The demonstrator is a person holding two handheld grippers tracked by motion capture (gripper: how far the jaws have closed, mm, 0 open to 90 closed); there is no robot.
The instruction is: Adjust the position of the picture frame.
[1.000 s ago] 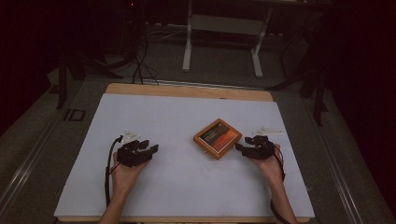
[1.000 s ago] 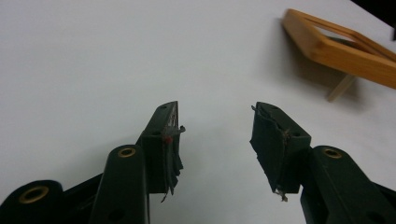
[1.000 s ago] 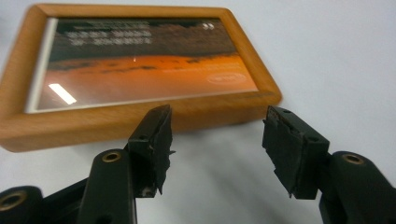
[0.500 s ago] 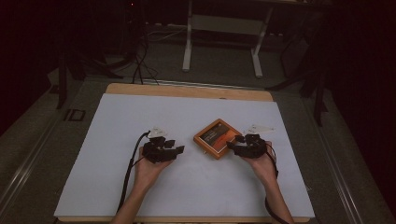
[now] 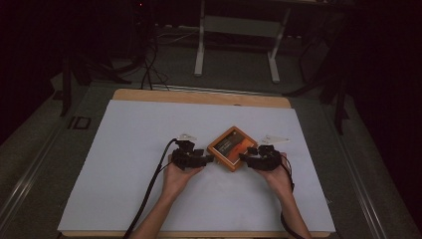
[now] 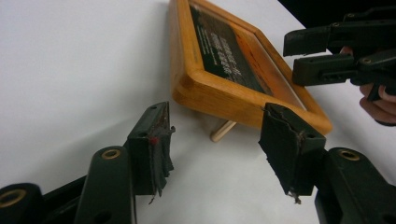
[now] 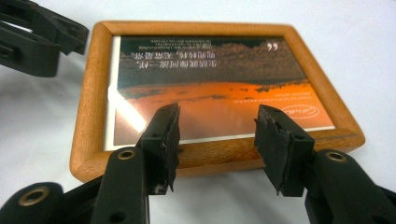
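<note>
two grippers at one wooden frame (image 5: 232, 148) lying mid-table on white sheet (image 5: 124, 164). left gripper (image 5: 205, 160) apart from frame corner, jaws just opening, nothing between. right gripper (image 5: 245, 157) gaping at frame edge, jaws just closing, no grip yet.

- The left gripper (image 6: 215, 135) hovers low over the white desk (image 6: 70, 60), its two black jaws apart and just now opening, with nothing pressed between them.
- Just ahead lies a wooden picture frame (image 6: 219, 93), one corner turned toward the jaws, its near edge raised off the desk.
- A short wooden peg (image 6: 222, 131) pokes out from under it.
- Beyond the frame, the right gripper (image 6: 322, 56) sits close over its far edge, fingers (image 6: 380, 105) behind it.
</note>
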